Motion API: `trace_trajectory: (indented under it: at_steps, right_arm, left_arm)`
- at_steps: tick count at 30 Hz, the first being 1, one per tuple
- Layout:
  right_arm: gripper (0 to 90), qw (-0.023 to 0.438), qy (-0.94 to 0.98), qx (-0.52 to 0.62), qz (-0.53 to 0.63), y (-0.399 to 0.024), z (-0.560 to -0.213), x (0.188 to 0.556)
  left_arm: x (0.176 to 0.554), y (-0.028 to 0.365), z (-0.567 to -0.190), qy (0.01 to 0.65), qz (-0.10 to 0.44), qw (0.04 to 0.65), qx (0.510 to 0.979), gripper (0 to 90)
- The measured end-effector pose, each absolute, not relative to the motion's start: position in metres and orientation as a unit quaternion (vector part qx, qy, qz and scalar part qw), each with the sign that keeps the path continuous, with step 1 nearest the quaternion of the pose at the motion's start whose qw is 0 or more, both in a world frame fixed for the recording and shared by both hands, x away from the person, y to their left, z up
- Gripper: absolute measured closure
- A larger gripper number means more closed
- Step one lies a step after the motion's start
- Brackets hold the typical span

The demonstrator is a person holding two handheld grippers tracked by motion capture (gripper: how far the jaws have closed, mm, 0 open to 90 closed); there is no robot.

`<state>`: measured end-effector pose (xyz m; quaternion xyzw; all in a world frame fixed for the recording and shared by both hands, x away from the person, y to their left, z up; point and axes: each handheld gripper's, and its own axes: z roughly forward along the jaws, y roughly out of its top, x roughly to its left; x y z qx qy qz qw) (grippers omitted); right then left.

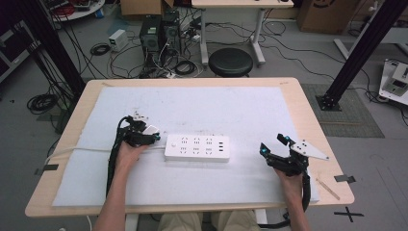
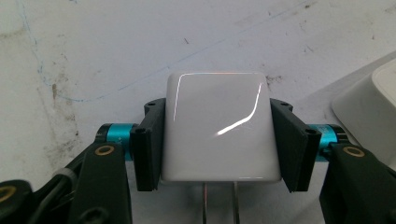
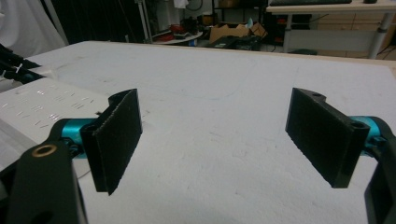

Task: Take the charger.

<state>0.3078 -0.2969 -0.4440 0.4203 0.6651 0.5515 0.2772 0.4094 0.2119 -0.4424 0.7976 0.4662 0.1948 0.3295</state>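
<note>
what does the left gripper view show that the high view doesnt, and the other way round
Left gripper view: the white plug adapter clamped between the left gripper's pads, two metal prongs pointing toward the camera. High view: the right gripper with jaws apart and nothing between them, the stool, the person's forearms. Both: the white power strip and the white mat.

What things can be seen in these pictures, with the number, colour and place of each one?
glossy white square plug adapter: one, white, between the left tongs, two metal prongs toward the camera
white rectangular plastic power strip: one, white, middle of the mat, right of the adapter
white foam mat: one, white, covers the table
light wooden table: one, beige
round black stool: one, black, on the floor beyond the table
left tongs: black with blue, shut on the adapter
right tongs: black with blue, open, nothing between, above the mat on the right side
</note>
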Motion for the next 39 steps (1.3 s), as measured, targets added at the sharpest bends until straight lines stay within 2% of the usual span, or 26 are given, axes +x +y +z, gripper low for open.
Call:
trace_trajectory:
  at_steps: [17,27,39]
  right_arm:
    - [19.1,0.278,0.664,0.423,0.551,-0.296,-0.443,0.307]
    - [19.1,0.273,0.661,0.425,0.555,-0.297,-0.443,0.307]
    - [19.1,0.268,0.665,0.425,0.553,-0.296,-0.444,0.307]
  left_arm:
    - [0.384,0.214,-0.412,0.45,0.22,0.369,0.783,42.4]
    - [0.358,0.199,-0.392,0.413,0.238,0.39,0.788,42.4]
    - [0.351,0.178,-0.382,0.382,0.244,0.398,0.797,42.4]
